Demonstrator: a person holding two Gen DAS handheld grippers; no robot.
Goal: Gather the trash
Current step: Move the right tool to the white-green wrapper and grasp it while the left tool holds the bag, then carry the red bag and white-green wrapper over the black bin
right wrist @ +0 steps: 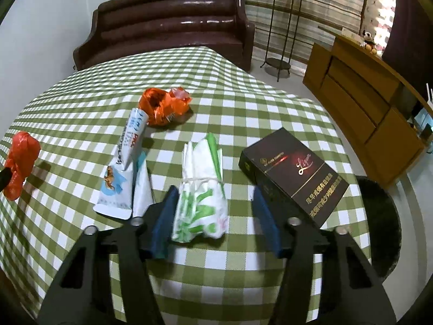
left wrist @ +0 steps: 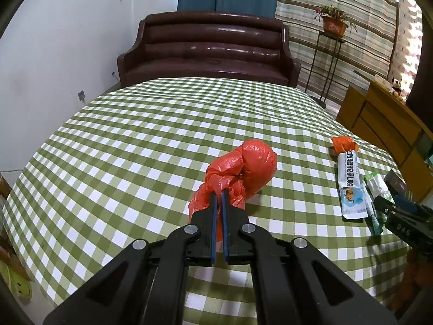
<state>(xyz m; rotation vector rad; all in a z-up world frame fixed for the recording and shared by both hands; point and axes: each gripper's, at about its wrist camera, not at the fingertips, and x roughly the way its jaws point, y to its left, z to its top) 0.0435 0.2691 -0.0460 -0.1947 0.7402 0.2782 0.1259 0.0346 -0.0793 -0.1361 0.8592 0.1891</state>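
Left wrist view: left gripper (left wrist: 219, 192) clamped tight on the knotted end of an orange plastic bag (left wrist: 243, 170), its blue pads nearly together; the bag lies on the green checked tablecloth (left wrist: 151, 146). To the right, a white sachet (left wrist: 350, 189) with a crumpled orange wrapper (left wrist: 343, 144) at its far end; right gripper only partly visible at the edge.

Right wrist view: right gripper (right wrist: 213, 193) half open, astride a white-and-green wrapper bundle (right wrist: 203, 189) tied with a band; left pad just beside it, right pad apart, no grip visible. Dark cigarette box (right wrist: 292, 178) just right, white sachet left, orange wrapper beyond. Brown sofa (right wrist: 167, 24) behind the table
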